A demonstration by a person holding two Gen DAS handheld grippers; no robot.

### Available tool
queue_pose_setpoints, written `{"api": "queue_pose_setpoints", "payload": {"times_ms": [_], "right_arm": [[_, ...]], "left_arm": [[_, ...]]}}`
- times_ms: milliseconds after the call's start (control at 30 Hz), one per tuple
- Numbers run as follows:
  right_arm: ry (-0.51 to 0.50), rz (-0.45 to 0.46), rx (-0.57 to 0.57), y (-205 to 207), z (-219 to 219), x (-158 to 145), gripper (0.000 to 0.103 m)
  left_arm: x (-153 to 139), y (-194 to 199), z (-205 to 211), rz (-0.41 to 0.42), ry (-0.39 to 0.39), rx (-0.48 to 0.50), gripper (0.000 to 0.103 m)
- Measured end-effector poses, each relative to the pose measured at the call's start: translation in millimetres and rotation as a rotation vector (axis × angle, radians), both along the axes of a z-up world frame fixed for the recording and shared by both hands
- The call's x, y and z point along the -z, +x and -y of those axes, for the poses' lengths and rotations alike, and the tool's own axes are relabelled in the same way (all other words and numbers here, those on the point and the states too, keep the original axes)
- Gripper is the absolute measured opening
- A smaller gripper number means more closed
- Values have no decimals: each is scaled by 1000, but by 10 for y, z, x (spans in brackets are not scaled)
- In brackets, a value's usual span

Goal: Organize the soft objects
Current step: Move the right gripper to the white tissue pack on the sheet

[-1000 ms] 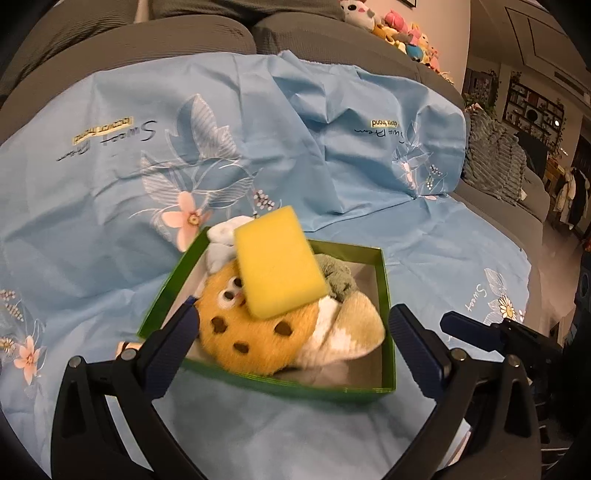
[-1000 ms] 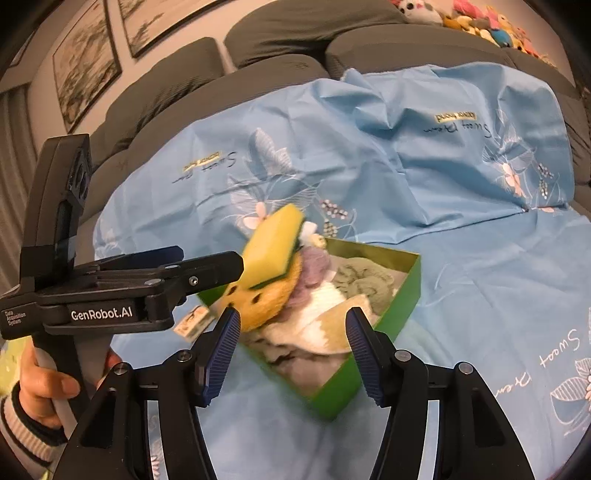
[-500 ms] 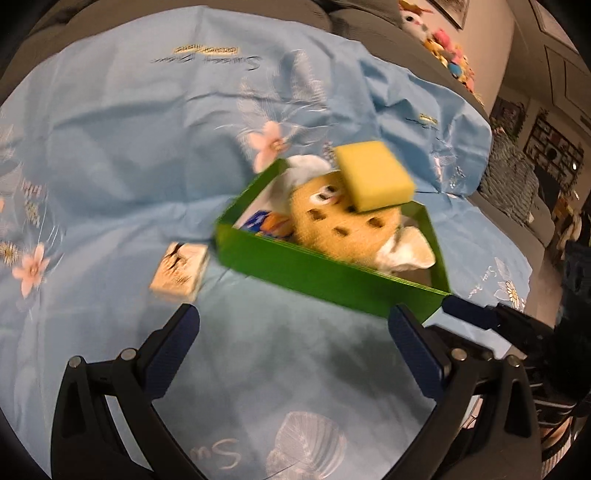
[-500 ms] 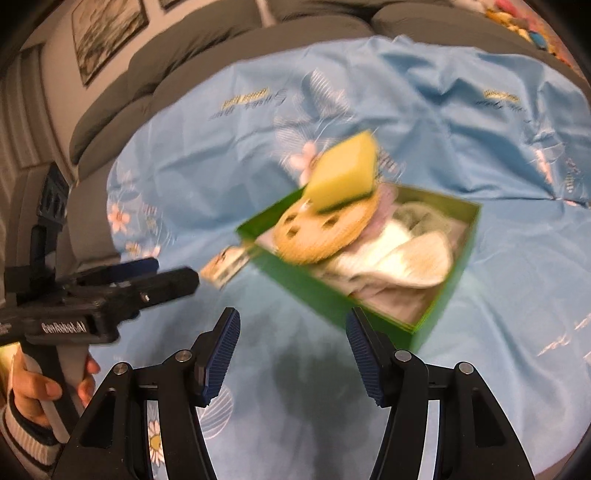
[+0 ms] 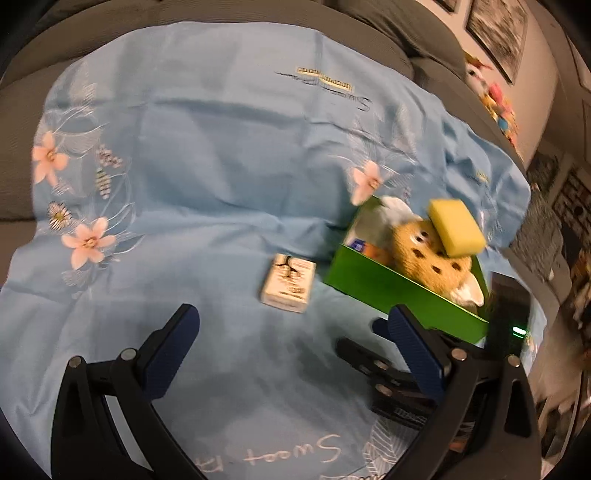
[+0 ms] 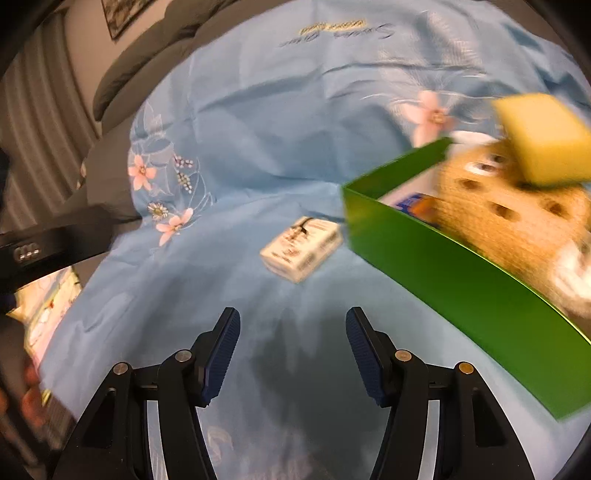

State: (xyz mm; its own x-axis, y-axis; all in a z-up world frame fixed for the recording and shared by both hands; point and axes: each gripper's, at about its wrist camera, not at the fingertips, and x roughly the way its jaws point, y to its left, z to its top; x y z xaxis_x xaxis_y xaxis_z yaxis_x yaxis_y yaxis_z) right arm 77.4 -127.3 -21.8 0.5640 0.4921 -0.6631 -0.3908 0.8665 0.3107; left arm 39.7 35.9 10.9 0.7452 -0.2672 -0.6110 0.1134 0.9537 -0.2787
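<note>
A green box [image 5: 391, 291] [image 6: 461, 266] sits on the blue floral sheet [image 5: 221, 166]. In it lie an orange cookie plush [image 5: 428, 254] [image 6: 517, 221], a yellow sponge [image 5: 456, 227] [image 6: 543, 136] on top, and white soft items. A small white tissue pack [image 5: 290, 282] [image 6: 301, 251] lies on the sheet left of the box. My left gripper [image 5: 291, 343] is open and empty, near side of the pack. My right gripper [image 6: 291, 350] is open and empty, near side of the pack and box.
The sheet covers a grey sofa with cushions [image 5: 369, 33] behind. Plush toys [image 5: 491, 96] line the sofa back at right. The other gripper's body [image 6: 55, 240] shows at left in the right wrist view. A patterned item [image 6: 48, 306] lies at the sheet's left edge.
Both grippers have swung left and pulled back from the box. The box now sits at the right of both views, and the tissue pack is near the centre. Both stay open.
</note>
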Motion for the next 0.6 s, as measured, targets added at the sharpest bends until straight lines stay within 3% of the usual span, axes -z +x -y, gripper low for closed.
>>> {"api": "queue_pose_setpoints", "payload": {"times_ms": [167, 533, 600], "right_arm": [[-37, -40, 61, 401, -401, 159, 61], [-76, -121, 153, 895, -731, 380, 61], [-74, -122, 162, 886, -688, 380, 55]], "left_arm": [[58, 33, -215, -16, -18, -45, 102], [105, 110, -424, -37, -76, -93, 102], [137, 128, -436, -52, -90, -93, 102]]}}
